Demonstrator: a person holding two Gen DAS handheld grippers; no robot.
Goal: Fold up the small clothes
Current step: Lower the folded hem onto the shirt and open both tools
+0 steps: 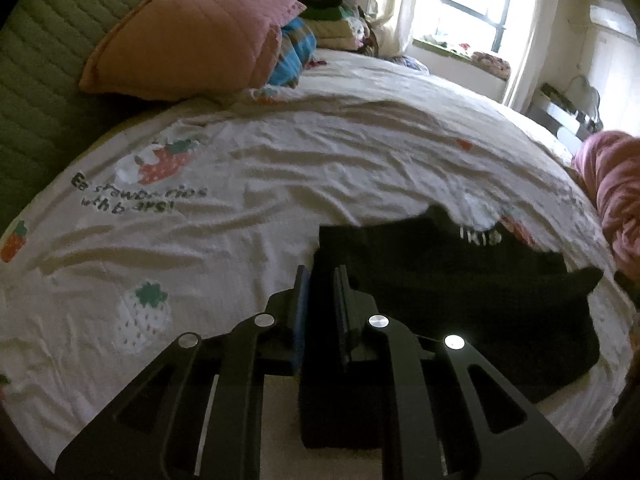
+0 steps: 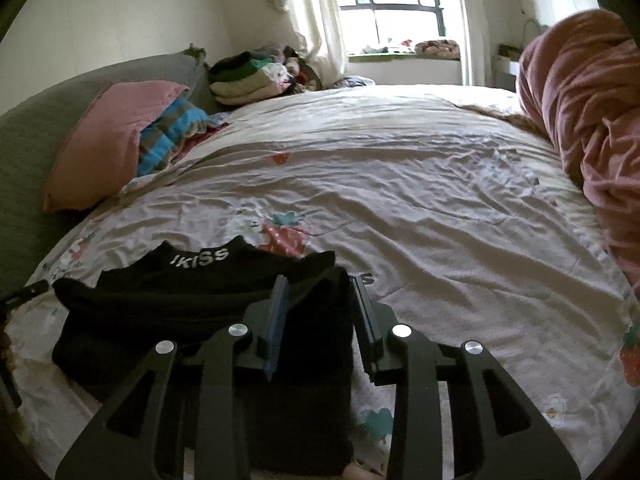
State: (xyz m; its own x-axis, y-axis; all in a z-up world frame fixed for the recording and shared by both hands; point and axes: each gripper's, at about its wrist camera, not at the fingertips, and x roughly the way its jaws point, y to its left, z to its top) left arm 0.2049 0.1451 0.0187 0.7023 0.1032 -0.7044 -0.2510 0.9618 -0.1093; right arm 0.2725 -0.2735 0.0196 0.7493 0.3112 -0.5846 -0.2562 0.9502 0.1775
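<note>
A small black garment point(image 1: 460, 292) with white lettering on its waistband lies on the strawberry-print bedsheet point(image 1: 240, 216). My left gripper point(image 1: 322, 276) stands over the garment's left edge with a narrow gap between the fingers and black cloth between them. In the right wrist view the same garment point(image 2: 180, 300) lies at the lower left. My right gripper point(image 2: 318, 284) stands over its right edge, jaws apart, with a raised fold of black cloth between them. I cannot tell whether either gripper pinches the cloth.
A pink pillow point(image 1: 192, 28) and a blue striped cloth point(image 1: 294, 52) lie at the head of the bed. A pile of folded clothes point(image 2: 252, 76) sits near the window. A pink blanket point(image 2: 588, 112) is bunched at the right.
</note>
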